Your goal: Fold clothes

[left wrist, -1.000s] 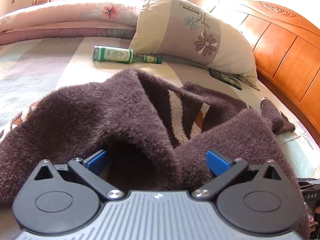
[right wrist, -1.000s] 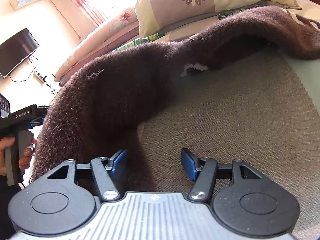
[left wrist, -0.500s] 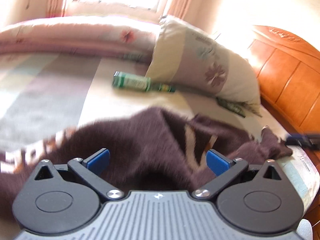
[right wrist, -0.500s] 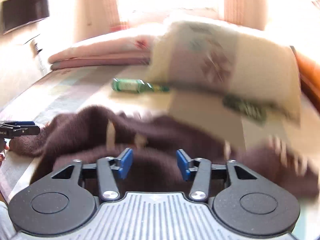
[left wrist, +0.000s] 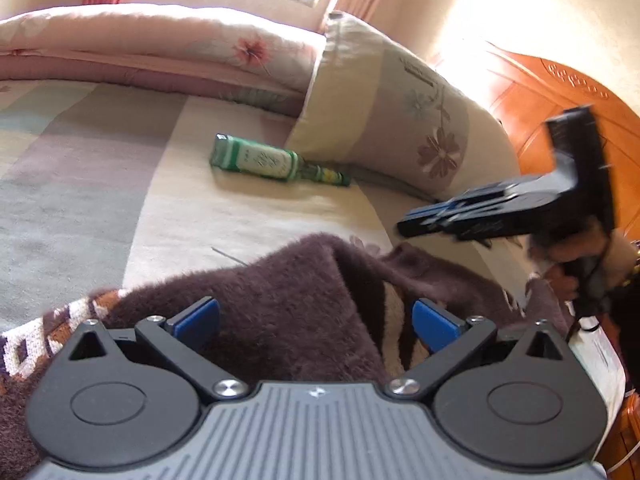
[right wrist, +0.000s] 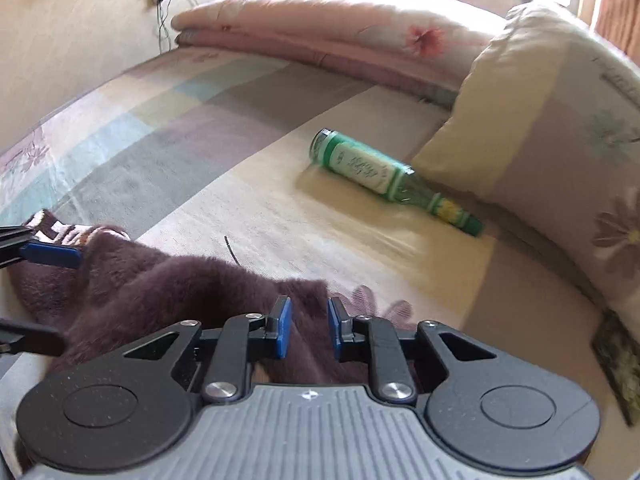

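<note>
We see a fuzzy brown sweater (left wrist: 288, 312) lying bunched up on the bed (left wrist: 80, 184), close to us. Part of it has a white and orange pattern. One edge has white blocks on it.

Our left gripper (left wrist: 316, 320) hangs over the sweater with its jaws wide apart. A fold of the sweater sits up between the blue pads (left wrist: 196, 318), but they do not squeeze it.

Our right gripper (right wrist: 308, 328) has its jaws close together, with only a small gap. A bit of the brown sweater sits in that gap. We cannot tell if the pads press it tight.

Farther back, a green glass bottle (right wrist: 372, 172) lies on its side on the bed. It has a white and green label with writing that we cannot read. We cannot tell if anything is inside it. Its neck points at a big pillow (left wrist: 400, 112) with flowers on it. A folded pink quilt (left wrist: 160, 48) lies along the far side. A small dark flat packet (right wrist: 618, 364) lies by the pillow. A wooden headboard (left wrist: 560, 92) stands at the side.
</note>
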`<move>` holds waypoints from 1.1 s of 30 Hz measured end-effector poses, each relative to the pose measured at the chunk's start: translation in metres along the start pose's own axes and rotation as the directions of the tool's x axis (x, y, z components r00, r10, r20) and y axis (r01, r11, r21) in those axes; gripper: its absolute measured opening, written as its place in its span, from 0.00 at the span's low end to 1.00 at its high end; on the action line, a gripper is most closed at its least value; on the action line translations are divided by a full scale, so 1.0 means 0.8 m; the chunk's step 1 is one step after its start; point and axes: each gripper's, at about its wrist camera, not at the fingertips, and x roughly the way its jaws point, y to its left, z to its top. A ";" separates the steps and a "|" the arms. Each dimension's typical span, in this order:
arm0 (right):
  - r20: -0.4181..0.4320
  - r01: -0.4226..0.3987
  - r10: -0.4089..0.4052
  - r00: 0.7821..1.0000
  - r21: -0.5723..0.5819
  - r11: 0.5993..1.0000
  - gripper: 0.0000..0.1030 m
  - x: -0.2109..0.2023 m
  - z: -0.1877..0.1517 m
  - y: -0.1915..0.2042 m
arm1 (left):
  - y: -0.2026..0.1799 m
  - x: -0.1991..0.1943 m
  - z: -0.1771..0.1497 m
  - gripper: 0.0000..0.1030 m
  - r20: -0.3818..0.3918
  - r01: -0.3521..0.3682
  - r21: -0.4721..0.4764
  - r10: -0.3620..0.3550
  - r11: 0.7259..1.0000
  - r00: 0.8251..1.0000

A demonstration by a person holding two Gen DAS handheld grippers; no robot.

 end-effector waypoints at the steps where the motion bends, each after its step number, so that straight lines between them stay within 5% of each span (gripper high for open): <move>1: -0.009 -0.019 0.019 1.000 0.000 1.000 0.20 0.015 0.002 0.000 | 0.000 0.000 -0.001 0.99 0.004 -0.004 0.000 0.004 1.000 1.000; 9: -0.084 -0.146 0.140 0.987 -0.069 0.987 0.18 0.054 -0.032 0.023 | 0.004 0.000 -0.005 0.99 0.024 -0.032 -0.004 0.032 0.999 0.999; 11: -0.153 -0.116 0.093 0.984 -0.144 0.983 0.18 0.062 -0.055 0.036 | 0.000 0.003 -0.007 0.99 0.009 -0.048 0.008 0.048 0.999 0.999; 14: -0.146 -0.073 0.040 0.989 -0.228 0.971 0.18 0.053 -0.063 0.048 | -0.005 0.009 -0.010 0.99 -0.013 -0.073 0.026 0.074 0.997 0.997; 16: -0.099 -0.060 0.037 0.994 -0.245 0.968 0.26 0.039 -0.051 0.046 | -0.007 0.008 -0.012 0.99 -0.014 -0.072 0.038 0.072 0.997 0.997; 18: -0.027 -0.037 0.031 0.999 -0.257 0.966 0.52 0.028 -0.034 0.038 | -0.009 0.006 -0.012 0.99 -0.008 -0.064 0.046 0.065 0.997 0.998; 19: -0.012 -0.025 0.023 1.000 -0.259 0.966 0.56 0.032 -0.028 0.032 | -0.009 0.006 -0.012 0.99 -0.007 -0.064 0.047 0.064 0.997 0.998; 21: 0.011 -0.005 0.008 1.000 -0.259 0.966 0.56 0.043 -0.018 0.018 | -0.009 0.005 -0.012 0.99 -0.006 -0.064 0.047 0.064 0.997 0.998; 24: -0.066 -0.025 0.011 0.998 -0.217 0.976 0.57 0.083 -0.017 -0.007 | -0.009 0.003 -0.012 0.99 -0.003 -0.064 0.047 0.064 0.997 0.998; 28: -0.093 -0.122 0.111 0.990 -0.125 0.985 0.67 0.108 -0.030 -0.028 | -0.008 0.003 -0.012 0.99 -0.003 -0.068 0.047 0.068 0.997 0.998; 29: -0.092 -0.144 0.135 0.987 -0.102 0.984 0.62 0.109 -0.033 -0.029 | -0.008 0.004 -0.012 0.99 -0.008 -0.076 0.046 0.076 0.996 0.997; 30: -0.090 -0.165 0.158 0.983 -0.087 0.982 0.42 0.108 -0.035 -0.029 | -0.007 0.005 -0.013 0.99 -0.011 -0.083 0.047 0.083 0.995 0.996; 32: -0.084 -0.185 0.175 0.981 -0.131 0.974 0.20 0.098 -0.036 -0.016 | -0.007 0.006 -0.012 0.99 -0.014 -0.090 0.045 0.091 0.995 0.996; 33: -0.070 -0.154 0.145 0.987 -0.148 0.977 0.18 0.094 -0.034 -0.012 | -0.007 0.006 -0.012 0.99 -0.013 -0.093 0.044 0.093 0.995 0.996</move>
